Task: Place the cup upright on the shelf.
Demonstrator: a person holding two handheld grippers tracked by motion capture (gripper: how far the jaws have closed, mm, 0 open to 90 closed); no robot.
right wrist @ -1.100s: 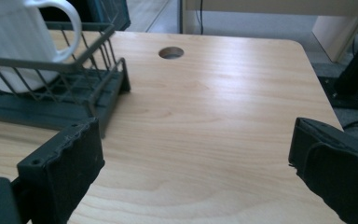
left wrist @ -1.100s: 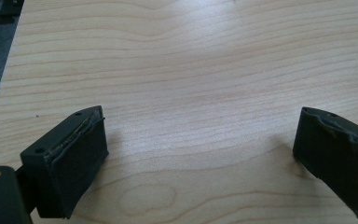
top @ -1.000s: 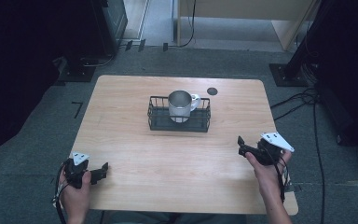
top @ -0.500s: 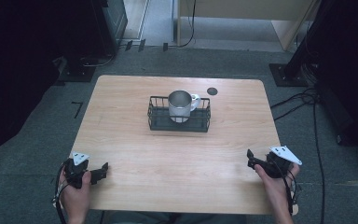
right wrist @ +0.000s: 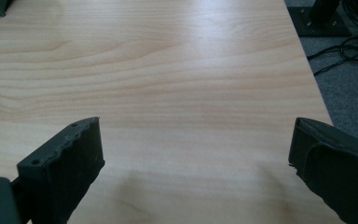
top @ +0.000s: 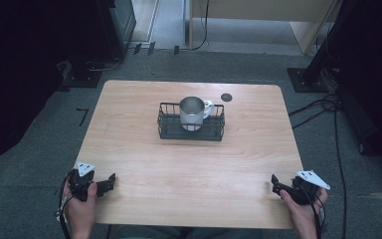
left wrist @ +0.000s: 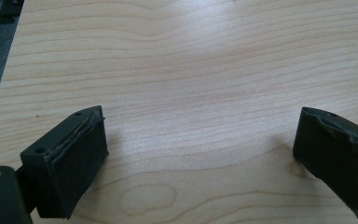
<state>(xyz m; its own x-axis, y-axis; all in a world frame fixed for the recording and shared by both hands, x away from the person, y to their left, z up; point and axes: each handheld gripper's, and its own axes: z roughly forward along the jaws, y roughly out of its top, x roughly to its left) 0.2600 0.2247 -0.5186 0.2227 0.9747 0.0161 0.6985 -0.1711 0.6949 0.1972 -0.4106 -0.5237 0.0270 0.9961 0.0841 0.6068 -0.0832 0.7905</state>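
High view: metal mug (top: 192, 111) stands inside a black wire basket (top: 191, 130) at table (top: 189, 164) centre, w/ a small dark disc (top: 226, 97) just behind; left gripper (top: 108, 181) sits at the near-left corner, right gripper (top: 277, 185) at the near-right edge, both well apart from the basket. Left gripper view: jaws spread wide over bare wood, nothing btwn them. Right gripper view: jaws also wide, empty, table edge and floor cables (right wrist: 349, 51) off to the right.
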